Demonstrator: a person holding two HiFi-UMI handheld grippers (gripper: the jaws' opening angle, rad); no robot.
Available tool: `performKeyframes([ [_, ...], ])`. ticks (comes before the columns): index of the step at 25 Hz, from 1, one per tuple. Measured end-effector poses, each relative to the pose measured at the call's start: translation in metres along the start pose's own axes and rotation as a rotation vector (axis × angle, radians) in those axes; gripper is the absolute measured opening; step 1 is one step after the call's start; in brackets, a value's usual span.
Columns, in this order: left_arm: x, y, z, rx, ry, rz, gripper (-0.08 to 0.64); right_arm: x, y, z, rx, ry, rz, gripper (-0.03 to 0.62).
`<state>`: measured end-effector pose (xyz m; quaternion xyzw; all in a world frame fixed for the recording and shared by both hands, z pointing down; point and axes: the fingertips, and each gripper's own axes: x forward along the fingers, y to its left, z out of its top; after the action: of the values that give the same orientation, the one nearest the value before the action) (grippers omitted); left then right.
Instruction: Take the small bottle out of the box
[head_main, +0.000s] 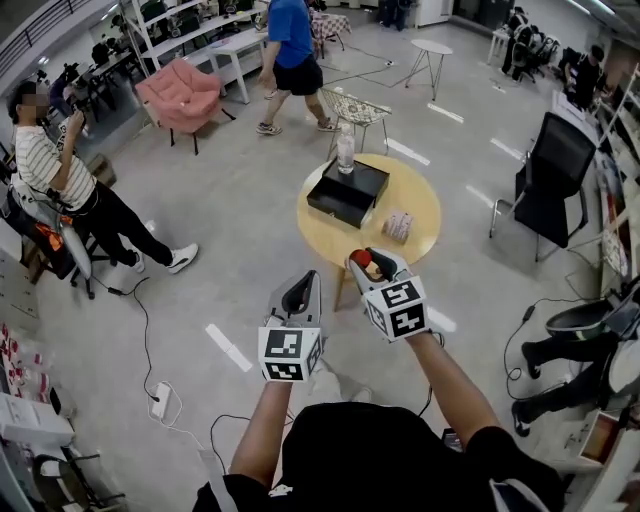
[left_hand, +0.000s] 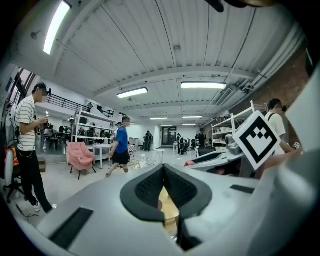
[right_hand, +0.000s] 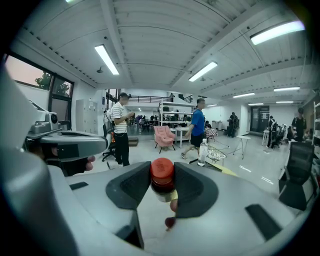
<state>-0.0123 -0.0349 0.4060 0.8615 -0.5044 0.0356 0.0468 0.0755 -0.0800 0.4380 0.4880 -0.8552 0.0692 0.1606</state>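
A small dark bottle with a red cap (right_hand: 162, 177) stands upright between the pads of my right gripper (right_hand: 162, 186), which is shut on it. In the head view that small bottle (head_main: 360, 258) and the right gripper (head_main: 367, 263) hover over the near edge of the round wooden table (head_main: 425, 200). The black box (head_main: 348, 192) lies farther back on the table, its drawer pulled out. My left gripper (head_main: 299, 291) hangs beside the right one, off the table's near left edge. In its own view the left gripper (left_hand: 164, 186) is shut with nothing in it.
A clear water bottle (head_main: 346, 150) stands on the box, and a small packet (head_main: 398, 226) lies on the table. A wire stool (head_main: 356, 108), a pink armchair (head_main: 181, 95) and a black office chair (head_main: 553, 172) stand around. A person in stripes (head_main: 58, 180) and one in blue (head_main: 290, 45) are nearby.
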Motion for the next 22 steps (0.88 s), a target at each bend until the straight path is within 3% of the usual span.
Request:
performKeyframes([
  [9,-0.014,-0.029,0.001,0.008,-0.016,0.0,0.009,-0.032,-0.001,-0.007,-0.006,-0.027,0.002,0.137],
  [22,-0.011,-0.038,0.005,0.021,-0.018,-0.012,0.009,-0.038,-0.006,-0.007,-0.004,-0.029,-0.003,0.137],
])
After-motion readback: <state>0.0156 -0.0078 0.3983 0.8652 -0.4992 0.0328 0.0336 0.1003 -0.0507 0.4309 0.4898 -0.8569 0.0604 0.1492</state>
